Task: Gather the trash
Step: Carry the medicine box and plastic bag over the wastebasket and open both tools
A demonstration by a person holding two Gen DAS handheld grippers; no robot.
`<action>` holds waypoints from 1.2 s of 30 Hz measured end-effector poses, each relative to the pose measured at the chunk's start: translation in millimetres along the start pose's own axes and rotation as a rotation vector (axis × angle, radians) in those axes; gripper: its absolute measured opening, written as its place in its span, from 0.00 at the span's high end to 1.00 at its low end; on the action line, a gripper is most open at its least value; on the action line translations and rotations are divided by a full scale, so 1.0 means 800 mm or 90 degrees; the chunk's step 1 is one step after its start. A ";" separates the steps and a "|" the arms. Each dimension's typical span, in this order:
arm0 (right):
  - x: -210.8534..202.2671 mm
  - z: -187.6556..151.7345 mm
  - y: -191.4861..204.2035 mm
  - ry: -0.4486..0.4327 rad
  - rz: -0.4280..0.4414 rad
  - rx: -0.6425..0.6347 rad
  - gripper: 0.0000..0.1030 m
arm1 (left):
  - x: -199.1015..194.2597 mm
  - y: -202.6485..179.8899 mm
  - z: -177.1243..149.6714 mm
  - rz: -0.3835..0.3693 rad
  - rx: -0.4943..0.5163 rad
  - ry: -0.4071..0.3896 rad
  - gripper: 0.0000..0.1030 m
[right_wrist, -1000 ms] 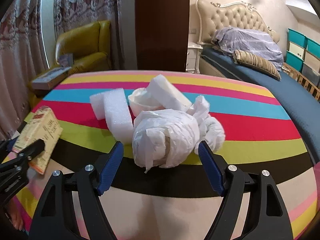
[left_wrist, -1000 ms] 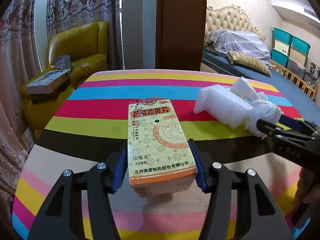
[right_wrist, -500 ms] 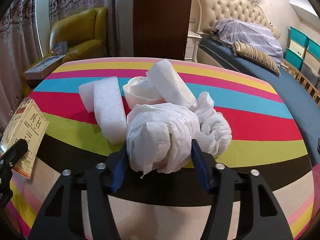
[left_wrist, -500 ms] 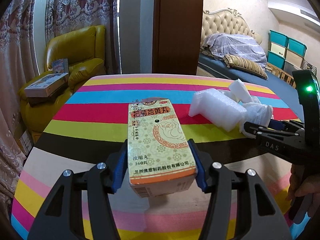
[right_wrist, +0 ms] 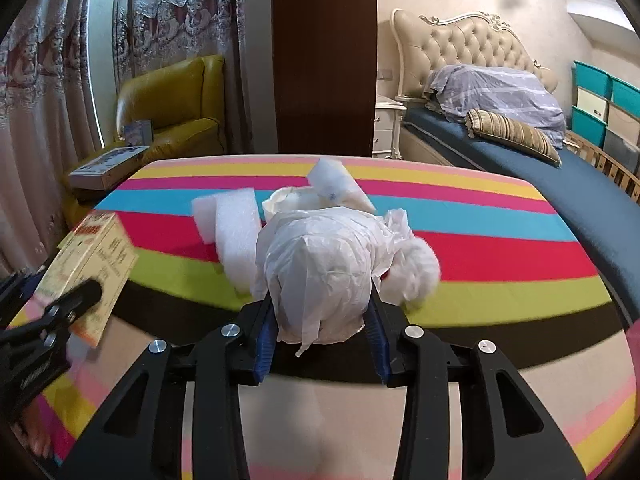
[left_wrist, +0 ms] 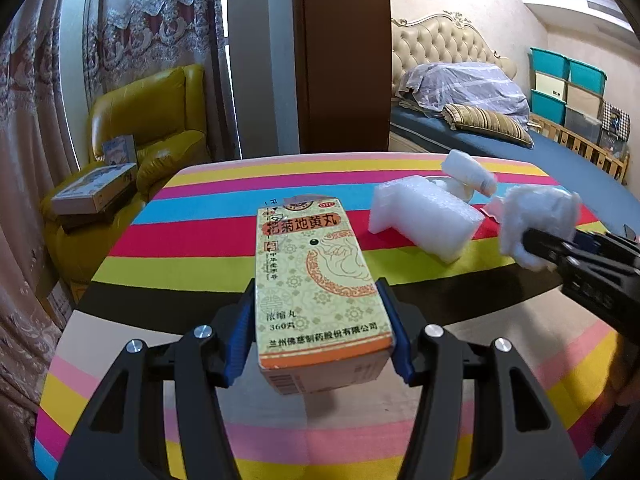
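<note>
While left gripper (left_wrist: 320, 336) clamps medicine box (left_wrist: 316, 276), contents unseen

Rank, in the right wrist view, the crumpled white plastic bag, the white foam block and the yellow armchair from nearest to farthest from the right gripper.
1. Crumpled white plastic bag: clamped in the right gripper.
2. White foam block: on the striped table, just beyond to the left.
3. Yellow armchair: past the table's far edge, upper left.
</note>
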State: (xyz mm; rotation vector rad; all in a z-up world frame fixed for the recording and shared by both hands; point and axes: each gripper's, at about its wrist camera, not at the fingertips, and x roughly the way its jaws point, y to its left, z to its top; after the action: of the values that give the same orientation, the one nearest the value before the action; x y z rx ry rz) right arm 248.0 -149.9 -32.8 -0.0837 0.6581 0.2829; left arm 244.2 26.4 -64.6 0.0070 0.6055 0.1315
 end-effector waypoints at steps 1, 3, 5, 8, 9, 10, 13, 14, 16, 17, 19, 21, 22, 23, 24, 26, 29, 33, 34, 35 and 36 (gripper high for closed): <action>-0.006 -0.003 0.000 -0.002 -0.004 -0.004 0.63 | 0.000 -0.002 0.000 0.001 0.004 -0.002 0.47; -0.021 -0.011 -0.004 -0.008 -0.014 -0.015 0.63 | 0.000 -0.003 0.000 0.001 0.009 -0.003 0.47; -0.033 -0.019 -0.008 -0.009 -0.020 -0.022 0.63 | 0.001 -0.002 0.001 0.002 0.013 -0.003 0.47; -0.049 -0.031 -0.020 -0.012 -0.036 -0.026 0.63 | 0.000 -0.004 0.000 0.001 0.017 -0.005 0.47; -0.054 -0.035 -0.025 -0.013 -0.040 -0.021 0.63 | 0.000 -0.004 -0.001 0.001 0.019 -0.006 0.47; -0.057 -0.037 -0.029 -0.014 -0.042 -0.018 0.63 | 0.000 -0.005 -0.001 0.002 0.022 -0.006 0.47; -0.065 -0.045 -0.045 -0.017 -0.052 -0.004 0.63 | 0.001 -0.008 -0.001 0.004 0.031 -0.004 0.47; -0.070 -0.046 -0.051 -0.023 -0.054 0.003 0.63 | 0.002 -0.009 -0.001 0.005 0.034 -0.003 0.47; -0.074 -0.048 -0.058 -0.033 -0.067 0.003 0.63 | 0.002 -0.010 0.000 0.008 0.040 -0.005 0.47; -0.076 -0.048 -0.062 -0.038 -0.067 0.010 0.63 | 0.002 -0.011 0.000 0.010 0.043 -0.005 0.47; -0.079 -0.049 -0.069 -0.044 -0.060 0.030 0.63 | 0.002 -0.015 -0.002 0.013 0.049 -0.003 0.47; -0.084 -0.050 -0.076 -0.050 -0.058 0.036 0.63 | 0.004 -0.017 -0.002 0.018 0.054 0.000 0.47; -0.087 -0.051 -0.079 -0.052 -0.056 0.038 0.63 | 0.004 -0.018 -0.002 0.023 0.057 0.002 0.47; -0.092 -0.053 -0.082 -0.055 -0.048 0.042 0.63 | 0.005 -0.018 -0.001 0.020 0.062 0.004 0.47; -0.098 -0.055 -0.084 -0.055 -0.038 0.044 0.63 | 0.006 -0.020 -0.001 0.015 0.068 0.006 0.47; -0.109 -0.058 -0.085 -0.059 -0.030 0.037 0.63 | 0.003 -0.028 -0.001 0.012 0.080 0.003 0.47; -0.129 -0.066 -0.091 -0.063 -0.018 0.024 0.63 | -0.007 -0.042 -0.005 -0.020 0.074 0.002 0.47; -0.152 -0.082 -0.113 -0.067 -0.016 0.031 0.63 | -0.021 -0.080 -0.015 -0.086 0.082 0.012 0.47; -0.156 -0.086 -0.119 -0.066 -0.017 0.035 0.63 | -0.024 -0.093 -0.017 -0.101 0.090 0.014 0.47; -0.160 -0.092 -0.126 -0.066 -0.019 0.037 0.63 | -0.026 -0.102 -0.020 -0.112 0.093 0.015 0.47; -0.163 -0.097 -0.133 -0.065 -0.024 0.041 0.63 | -0.027 -0.110 -0.021 -0.122 0.096 0.014 0.47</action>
State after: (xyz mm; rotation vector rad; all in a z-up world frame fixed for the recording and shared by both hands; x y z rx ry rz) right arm 134.1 -294.7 -15.1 -0.0202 0.5637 0.2287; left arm 227.4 -64.1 -70.2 0.0930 0.6339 -0.1000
